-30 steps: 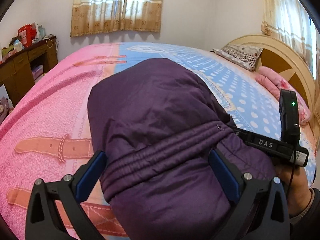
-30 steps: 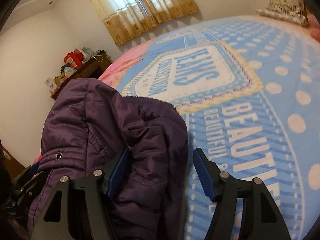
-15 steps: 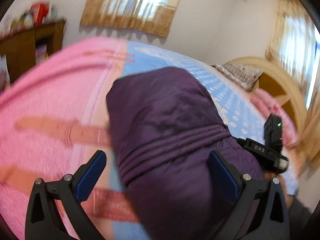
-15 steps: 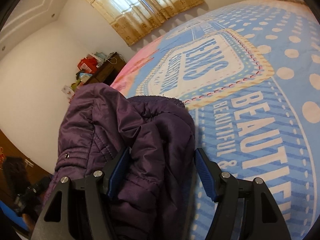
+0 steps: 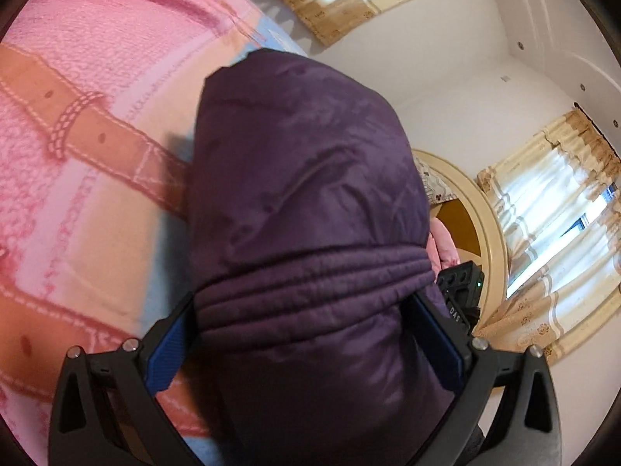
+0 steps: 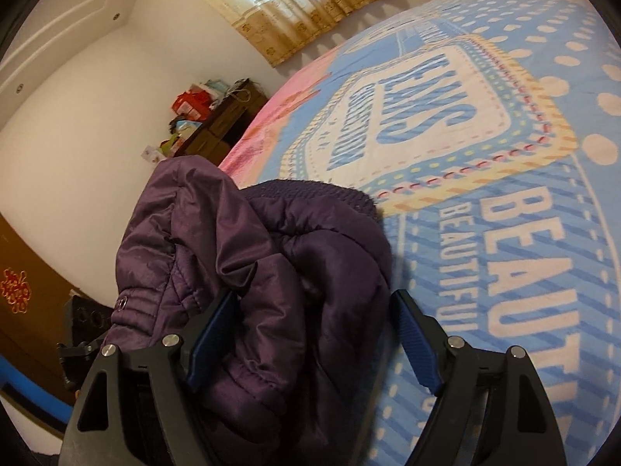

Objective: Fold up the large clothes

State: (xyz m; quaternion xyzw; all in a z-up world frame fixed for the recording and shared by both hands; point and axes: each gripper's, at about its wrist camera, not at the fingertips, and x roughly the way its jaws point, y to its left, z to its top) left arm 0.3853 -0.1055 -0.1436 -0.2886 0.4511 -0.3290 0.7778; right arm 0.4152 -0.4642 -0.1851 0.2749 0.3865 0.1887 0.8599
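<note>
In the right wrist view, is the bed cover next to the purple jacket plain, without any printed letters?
No: the blue bed cover beside the purple jacket carries large printed white letters and white dots.
</note>
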